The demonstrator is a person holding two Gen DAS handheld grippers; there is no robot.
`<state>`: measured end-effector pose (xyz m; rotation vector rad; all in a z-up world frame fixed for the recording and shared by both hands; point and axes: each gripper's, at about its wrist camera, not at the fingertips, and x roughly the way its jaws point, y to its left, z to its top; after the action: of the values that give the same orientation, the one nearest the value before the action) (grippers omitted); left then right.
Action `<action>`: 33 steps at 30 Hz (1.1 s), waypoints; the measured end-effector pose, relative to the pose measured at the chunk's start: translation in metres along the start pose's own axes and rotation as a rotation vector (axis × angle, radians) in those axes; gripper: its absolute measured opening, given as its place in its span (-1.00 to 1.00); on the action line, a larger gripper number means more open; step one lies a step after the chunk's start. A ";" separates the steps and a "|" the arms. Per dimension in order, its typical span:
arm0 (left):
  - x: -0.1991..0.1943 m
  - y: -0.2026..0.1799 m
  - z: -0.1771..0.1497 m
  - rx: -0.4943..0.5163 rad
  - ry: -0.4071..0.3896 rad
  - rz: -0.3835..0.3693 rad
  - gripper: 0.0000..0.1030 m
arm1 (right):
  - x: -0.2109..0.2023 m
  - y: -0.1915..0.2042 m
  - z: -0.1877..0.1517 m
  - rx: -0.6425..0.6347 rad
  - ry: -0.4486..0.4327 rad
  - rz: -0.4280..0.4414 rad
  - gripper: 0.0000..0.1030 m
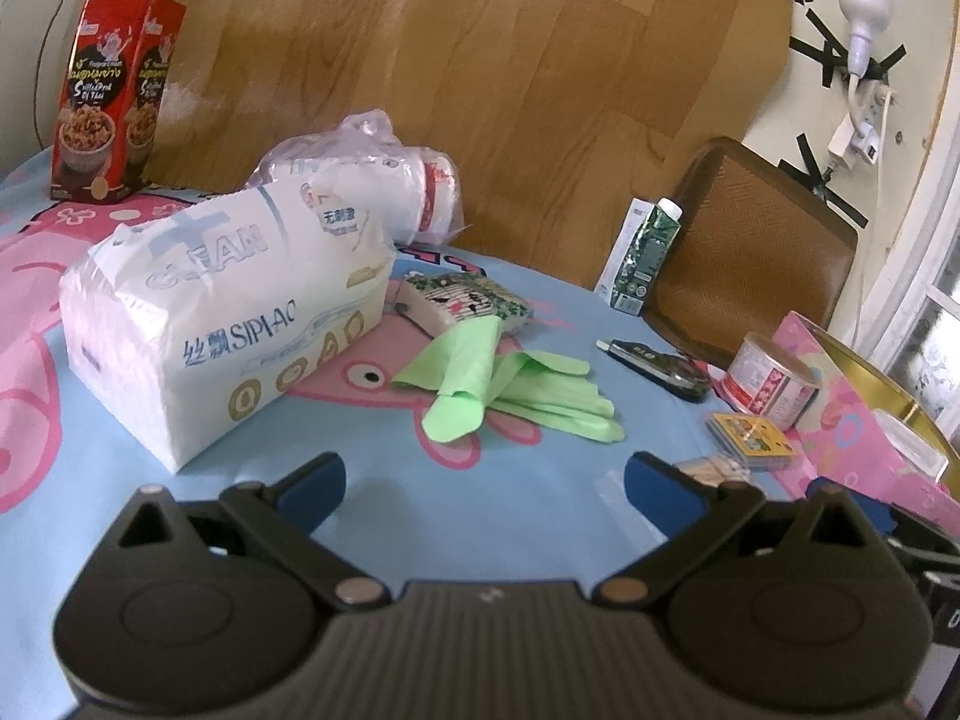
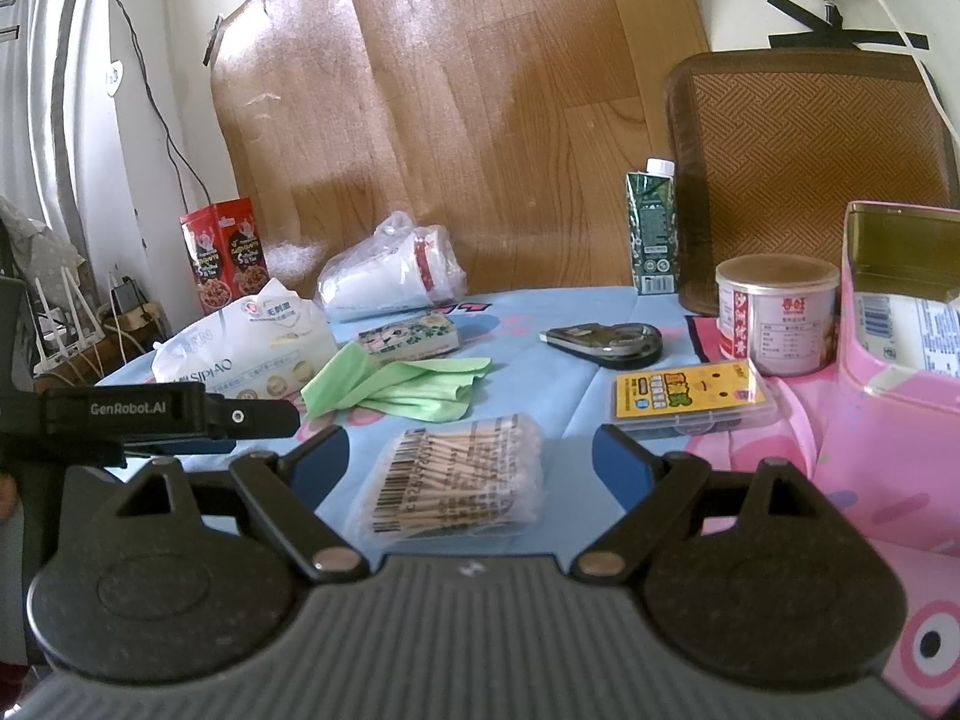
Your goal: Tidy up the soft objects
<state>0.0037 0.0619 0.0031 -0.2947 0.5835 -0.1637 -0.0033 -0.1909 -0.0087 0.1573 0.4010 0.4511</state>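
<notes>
A white tissue pack lies on the cartoon tablecloth at the left; it also shows in the right wrist view. Green rubber gloves lie in the middle, also in the right wrist view. A patterned sponge pack sits behind them. A plastic bag of white cups lies at the back. My left gripper is open and empty, just short of the gloves. My right gripper is open, with a bag of cotton swabs lying between its fingers.
A red snack box stands back left. A green carton, a round can, a yellow card case, a dark tape dispenser and a pink tin box fill the right. A chair back stands behind.
</notes>
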 end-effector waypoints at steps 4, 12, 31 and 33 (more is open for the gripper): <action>-0.001 -0.001 0.000 0.006 -0.005 -0.007 0.99 | 0.000 0.000 0.000 0.001 0.000 0.000 0.75; -0.001 -0.002 0.000 0.022 -0.006 -0.015 0.99 | 0.000 0.001 0.000 0.001 -0.001 -0.002 0.75; -0.001 -0.003 0.000 0.027 -0.005 -0.028 0.99 | 0.000 0.000 0.000 0.001 -0.001 0.000 0.75; -0.001 -0.003 0.000 0.029 -0.004 -0.031 0.99 | 0.000 0.000 0.000 0.001 -0.001 0.000 0.75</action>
<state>0.0026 0.0593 0.0043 -0.2756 0.5724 -0.2014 -0.0035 -0.1911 -0.0089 0.1586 0.3997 0.4507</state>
